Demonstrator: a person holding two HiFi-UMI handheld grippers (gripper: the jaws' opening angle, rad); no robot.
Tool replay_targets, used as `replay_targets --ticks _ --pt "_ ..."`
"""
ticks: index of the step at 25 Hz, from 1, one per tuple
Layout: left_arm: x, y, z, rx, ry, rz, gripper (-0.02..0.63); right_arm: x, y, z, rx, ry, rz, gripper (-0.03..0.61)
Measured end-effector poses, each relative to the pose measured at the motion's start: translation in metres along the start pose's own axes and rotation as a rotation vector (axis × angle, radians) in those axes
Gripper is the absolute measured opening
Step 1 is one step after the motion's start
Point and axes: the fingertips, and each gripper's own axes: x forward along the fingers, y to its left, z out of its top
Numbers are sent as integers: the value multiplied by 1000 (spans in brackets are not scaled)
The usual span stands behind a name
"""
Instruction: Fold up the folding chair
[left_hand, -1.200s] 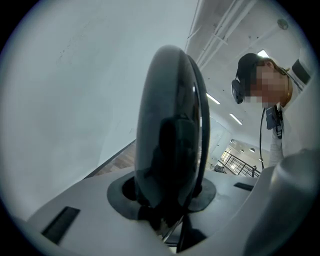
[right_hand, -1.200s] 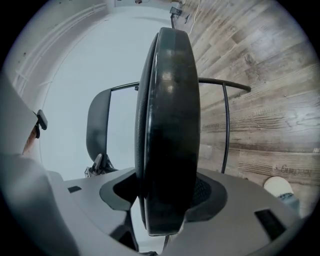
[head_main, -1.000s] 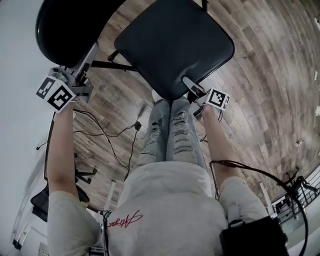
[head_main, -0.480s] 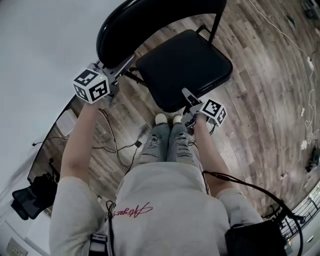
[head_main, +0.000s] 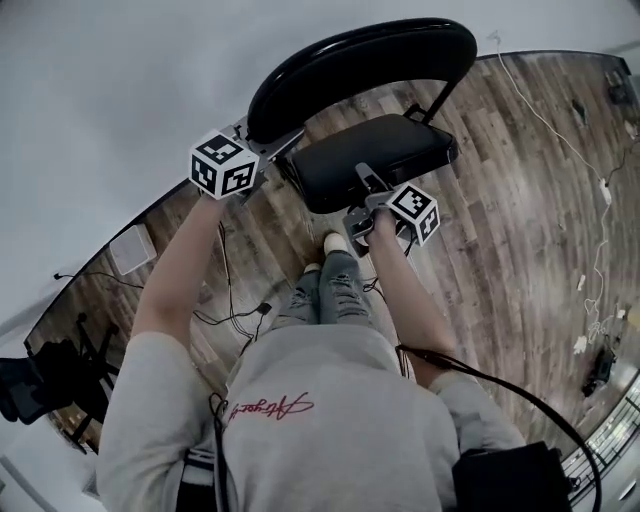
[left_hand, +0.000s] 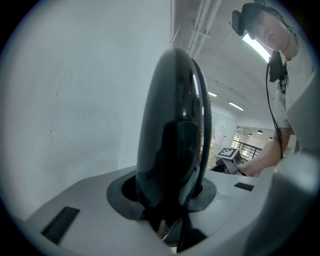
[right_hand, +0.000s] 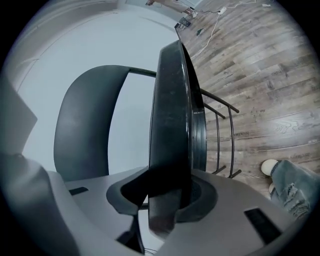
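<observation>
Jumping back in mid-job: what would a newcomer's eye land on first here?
The black folding chair at the top centre of the head view, its seat tipped up at the front. The left tongs are clamped on the lower edge of the curved backrest. The right tongs are closing on the seat's front edge, which sits between them.
</observation>
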Motion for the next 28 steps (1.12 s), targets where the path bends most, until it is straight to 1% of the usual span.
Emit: replay_targets --ticks 7,11,15,21,25,28 --pt "2 34 10 -19 11 -6 129 38 27 4 15 36 -60 140" --pt "0 50 20 19 16 -7 127 64 53 8 34 56 -57 140" --pt "-1 65 29 39 12 -10 124 88 74 13 79 20 -60 156" --pt "7 115 36 37 24 -3 113 136 95 23 94 50 -113 169" --pt "2 122 41 59 18 9 112 147 107 26 98 50 -128 178" --pt "-3 117 45 84 4 14 112 152 115 26 101 53 -112 189"
